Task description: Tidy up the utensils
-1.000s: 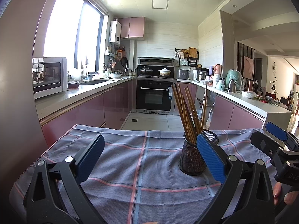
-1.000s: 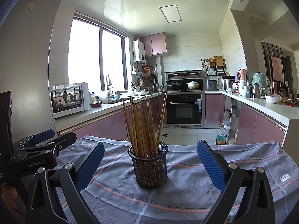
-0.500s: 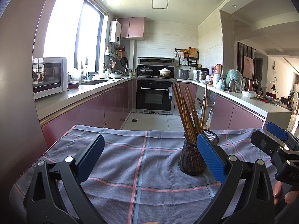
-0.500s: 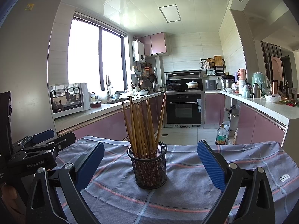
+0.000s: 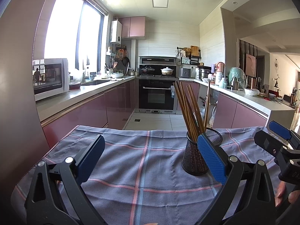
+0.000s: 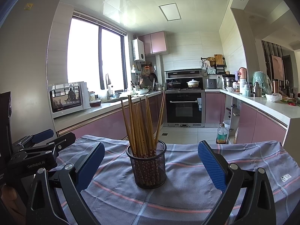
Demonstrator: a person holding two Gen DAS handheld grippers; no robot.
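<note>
both our claws gape empty: left claw [image 5: 150,160], right claw [image 6: 151,164]. chopsticks [image 6: 142,123] stand in the mesh holder [image 6: 146,166] at twelve o'clock; we'd pinch one stick high, lift straight.

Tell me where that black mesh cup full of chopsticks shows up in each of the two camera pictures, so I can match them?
Left wrist view: the mesh cup stands right of centre on the checked cloth, partly hidden by the right blue pad.
Right wrist view: the mesh cup stands near the centre, between the two blue pads, in full sight.
Shared landmark: the black oven at the far end of the kitchen.
</note>
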